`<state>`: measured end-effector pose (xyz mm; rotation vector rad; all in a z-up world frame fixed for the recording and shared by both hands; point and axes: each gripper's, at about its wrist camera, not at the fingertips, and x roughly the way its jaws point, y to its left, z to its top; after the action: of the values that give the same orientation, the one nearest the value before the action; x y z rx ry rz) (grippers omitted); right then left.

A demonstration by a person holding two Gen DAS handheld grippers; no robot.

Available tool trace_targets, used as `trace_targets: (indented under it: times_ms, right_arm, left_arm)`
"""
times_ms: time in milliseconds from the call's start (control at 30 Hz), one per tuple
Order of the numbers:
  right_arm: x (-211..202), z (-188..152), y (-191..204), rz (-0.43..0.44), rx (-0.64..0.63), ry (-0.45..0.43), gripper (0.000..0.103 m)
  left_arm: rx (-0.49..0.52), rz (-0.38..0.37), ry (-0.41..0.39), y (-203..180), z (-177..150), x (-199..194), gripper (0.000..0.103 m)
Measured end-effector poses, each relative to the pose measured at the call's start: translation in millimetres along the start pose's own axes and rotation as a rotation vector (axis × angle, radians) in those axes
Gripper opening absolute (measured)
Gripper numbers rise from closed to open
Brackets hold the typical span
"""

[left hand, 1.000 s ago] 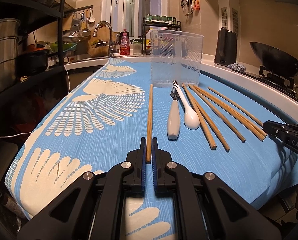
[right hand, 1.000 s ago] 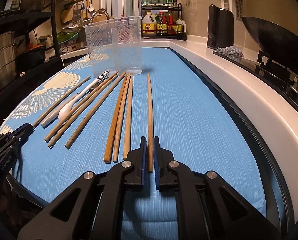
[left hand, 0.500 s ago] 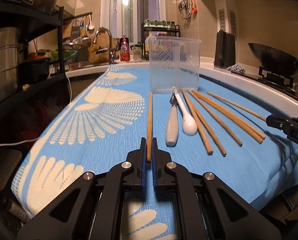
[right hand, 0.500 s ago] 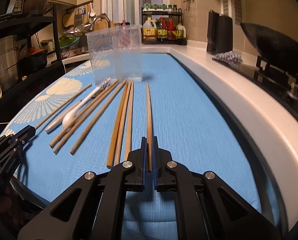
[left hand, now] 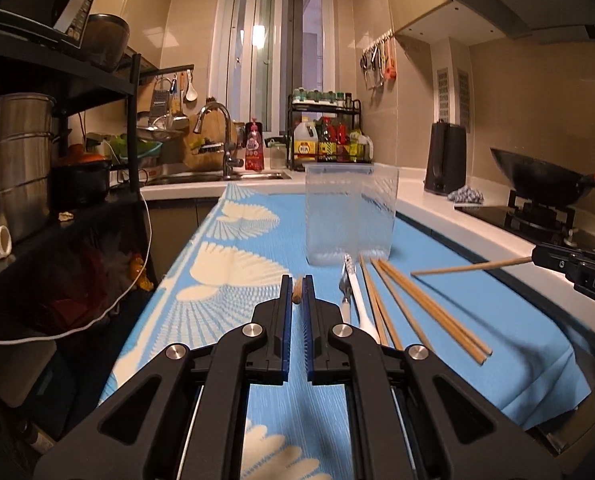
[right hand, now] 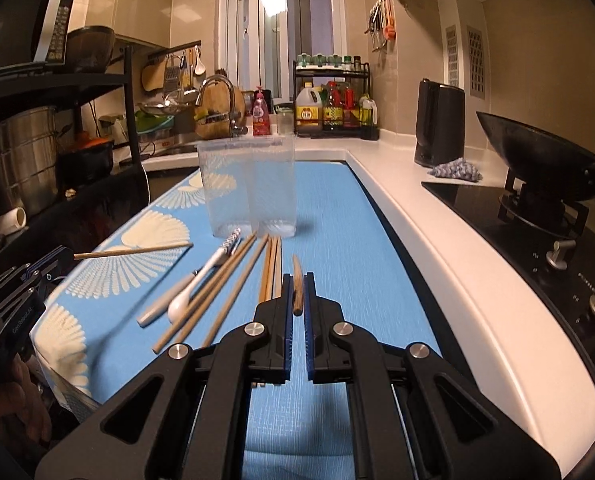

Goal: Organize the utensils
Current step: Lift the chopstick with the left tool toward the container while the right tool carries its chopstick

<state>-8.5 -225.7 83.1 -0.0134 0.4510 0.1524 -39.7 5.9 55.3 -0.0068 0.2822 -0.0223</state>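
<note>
both grippers [left hand: 296,292] [right hand: 296,292] clamp a chopstick [right hand: 297,288] each above blue cloth [right hand: 337,220] (dim kitchen).

Left gripper [left hand: 296,296] and right gripper [right hand: 296,294] angle slightly downward, jaws clamped.

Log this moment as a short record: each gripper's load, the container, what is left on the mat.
left gripper: shut on one wooden chopstick, lifted off the mat
right gripper: shut on another wooden chopstick, lifted
clear plastic container: upright, looks empty
blue patterned mat: remaining wooden chopsticks, white ceramic spoon, white-handled utensil
</note>
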Motion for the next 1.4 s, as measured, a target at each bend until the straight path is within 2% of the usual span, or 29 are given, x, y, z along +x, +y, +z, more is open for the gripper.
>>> trace_targets:
  times_ms: [267,567,767,967,1200,1300,1400]
  right_arm:
    - [-3,47,-8,0.034,0.046,-0.015,0.005]
    - [12,111,-7,0.071,0.041,0.009,0.005]
    - [27,153,-4,0.098,0.032,0.035,0.005]
    - [32,210,6,0.116,-0.016,0.01,0.005]
    - [34,287,20,0.133,-0.063,-0.091,0.005]
    - [45,307,23,0.138,-0.059,-0.11,0.005]
    - [65,313,26,0.13,-0.056,-0.11,0.005]
  left_arm:
    - [-0.027,-0.029,-0.036,20,65,10,0.005]
    - [-0.075,-0.075,0.104,41,132,57,0.005]
    - [-0.069,-0.105,0.172,41,165,76,0.005]
    - [-0.082,-0.136,0.21,43,211,92,0.005]
    - [-0.07,-0.185,0.18,35,290,105,0.005]
    - [-0.071,-0.194,0.158,29,315,118,0.005]
    - [-0.064,-0.197,0.15,21,326,136,0.005]
